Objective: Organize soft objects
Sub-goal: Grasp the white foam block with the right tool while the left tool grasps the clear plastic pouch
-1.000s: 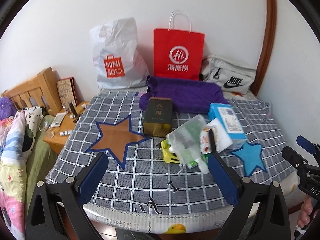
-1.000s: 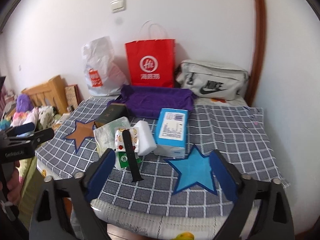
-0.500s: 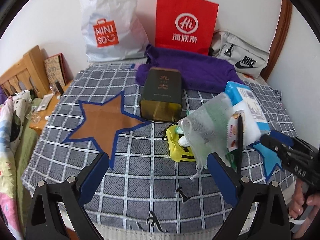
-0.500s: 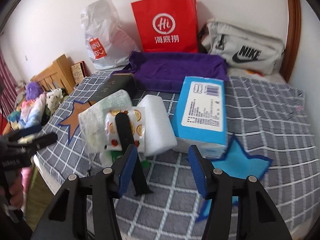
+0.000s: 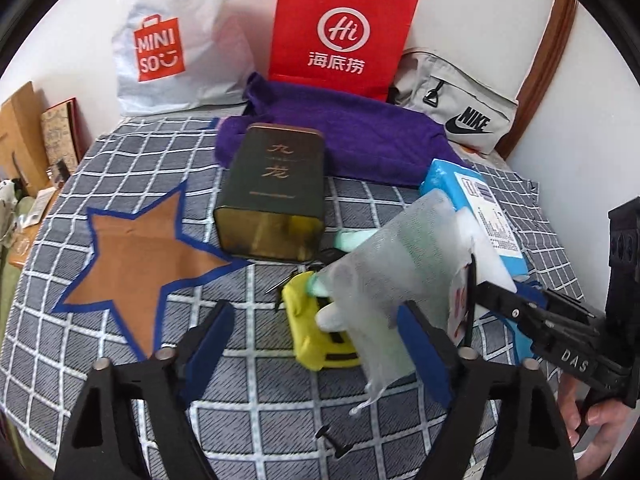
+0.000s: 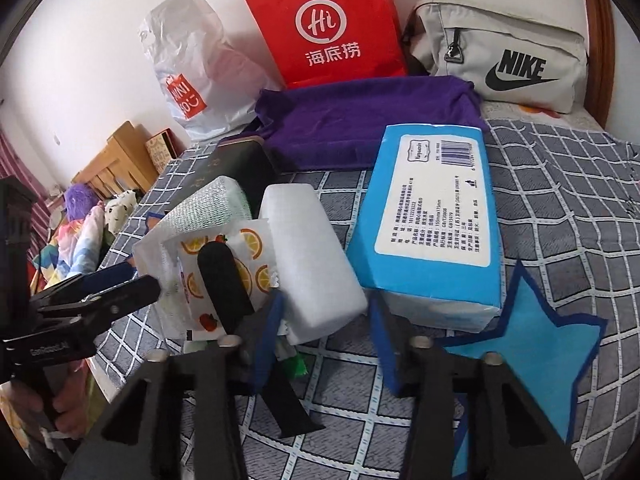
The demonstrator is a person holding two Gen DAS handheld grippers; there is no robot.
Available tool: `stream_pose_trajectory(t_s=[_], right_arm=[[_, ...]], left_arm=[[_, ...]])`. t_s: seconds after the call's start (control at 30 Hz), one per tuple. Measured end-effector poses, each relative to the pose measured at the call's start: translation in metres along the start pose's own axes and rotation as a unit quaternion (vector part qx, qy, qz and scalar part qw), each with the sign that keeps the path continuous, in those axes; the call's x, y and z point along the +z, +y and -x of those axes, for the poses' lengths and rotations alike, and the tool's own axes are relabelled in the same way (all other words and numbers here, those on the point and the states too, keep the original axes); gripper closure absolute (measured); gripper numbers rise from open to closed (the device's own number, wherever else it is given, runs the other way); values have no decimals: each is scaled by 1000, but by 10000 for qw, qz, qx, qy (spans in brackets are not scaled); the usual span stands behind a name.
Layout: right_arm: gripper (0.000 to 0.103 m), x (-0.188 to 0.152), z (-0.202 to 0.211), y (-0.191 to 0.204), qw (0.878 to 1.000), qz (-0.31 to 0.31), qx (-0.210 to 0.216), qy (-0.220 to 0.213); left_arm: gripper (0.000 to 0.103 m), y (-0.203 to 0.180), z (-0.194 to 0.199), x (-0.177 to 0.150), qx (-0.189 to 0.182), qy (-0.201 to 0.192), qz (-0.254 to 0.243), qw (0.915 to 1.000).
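bedspread (image 6: 560, 184) lying under everything | tissue pack (image 6: 434, 216) sitting right of white foam block (image 6: 308, 256) | right gripper (image 6: 324, 336) hovering spread at block's near end | left gripper (image 5: 316, 344) gaping around mesh bag (image 5: 384, 264), left of block

Matt woven checked bedspread (image 5: 120, 360), glossy metal tin (image 5: 272, 196) (reflective base), fuzzy purple towel (image 6: 360, 120), glossy red paper bag (image 5: 340, 28).
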State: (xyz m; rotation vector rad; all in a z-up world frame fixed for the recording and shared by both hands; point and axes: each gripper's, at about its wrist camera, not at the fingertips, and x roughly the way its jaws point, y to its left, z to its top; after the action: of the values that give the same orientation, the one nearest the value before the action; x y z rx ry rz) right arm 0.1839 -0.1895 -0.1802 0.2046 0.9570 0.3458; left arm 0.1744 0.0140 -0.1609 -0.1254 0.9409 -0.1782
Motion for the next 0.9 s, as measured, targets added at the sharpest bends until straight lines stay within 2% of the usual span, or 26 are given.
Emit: stream_pose_trajectory(t_s=[0.07,0.13,0.17,0.2,0.3,0.63,0.73,0.83,0.9], right_arm=[[67,-1,1,2,10000,62,-18,-40],[68,-1,4,4,9998,153,-74,-116],[68,-2,7,5,9997,171,-95,-149],[68,-2,10,5,9997,172,-94,-176],[68,-3,23,5,9994,159,-140,-266],[68,-15,70,-8,9967,117,-522,-612],[68,-25,81,-11,9960,155,-618,-627],[68,-37,84,-15,9955,197,-746,-541],[68,-47,80,-21,9953,218,-868,-384]], left_arm=[[41,0,-3,2,-141,27,39,9999],[57,-1,-5,3,-302,71,43,9995],[73,-2,-6,3,-359,117,22,9993],[83,-3,-7,2,-372,151,18,9992],[94,-4,-3,1,-277,102,26,9996],[97,14,37,-5,188,-207,224,9994],[97,16,42,-8,93,-210,274,9994],[97,15,39,-8,-161,-150,440,9988],[91,14,36,-8,-317,-115,504,9982]])
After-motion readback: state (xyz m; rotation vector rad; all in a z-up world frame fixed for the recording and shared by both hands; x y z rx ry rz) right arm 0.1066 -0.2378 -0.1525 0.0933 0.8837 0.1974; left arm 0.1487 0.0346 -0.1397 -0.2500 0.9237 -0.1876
